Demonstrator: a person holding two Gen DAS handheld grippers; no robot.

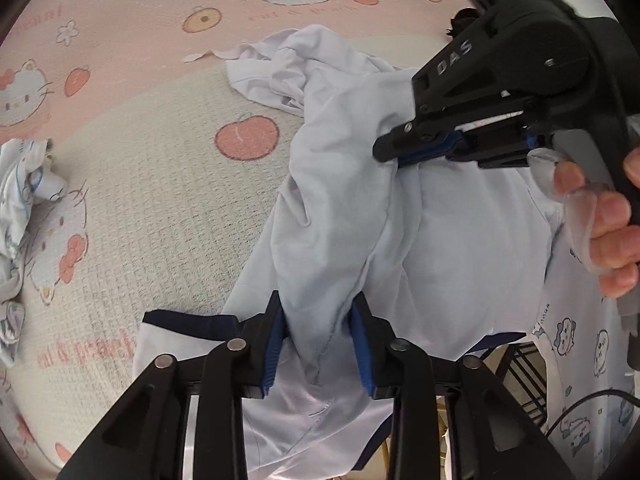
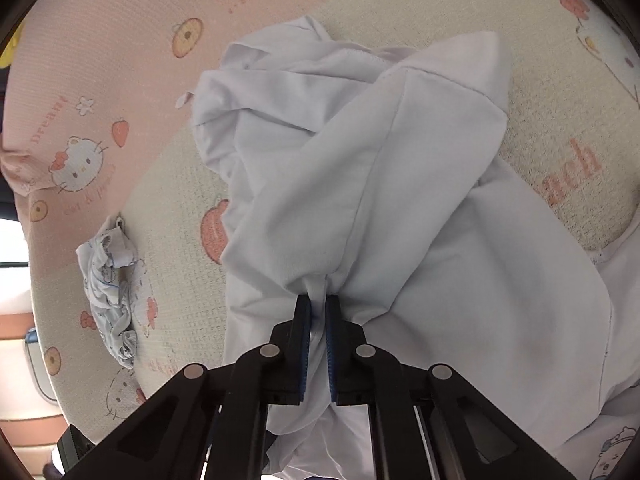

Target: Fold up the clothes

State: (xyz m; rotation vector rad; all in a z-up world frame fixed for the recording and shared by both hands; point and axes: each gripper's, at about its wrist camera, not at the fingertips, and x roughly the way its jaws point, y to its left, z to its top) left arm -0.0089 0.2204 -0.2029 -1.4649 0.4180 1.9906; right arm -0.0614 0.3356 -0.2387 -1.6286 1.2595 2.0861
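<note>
Taking the white garment (image 1: 340, 200) as the landmark: far to its left on the bed (image 1: 160, 168), a small printed garment (image 1: 20, 200) lies crumpled, well apart. The white garment itself is half lifted, its far end bunched on the bed while the near part rises as a ridge. The left gripper (image 1: 318, 344) has its jaws partly apart with a thick fold of that cloth between them, pads touching the fabric. To the right, the right gripper (image 2: 319, 344) is closed nearly tight on a thin pinch of the same garment. Two holds likely serve to spread it flat; it lies unfolded now.
</note>
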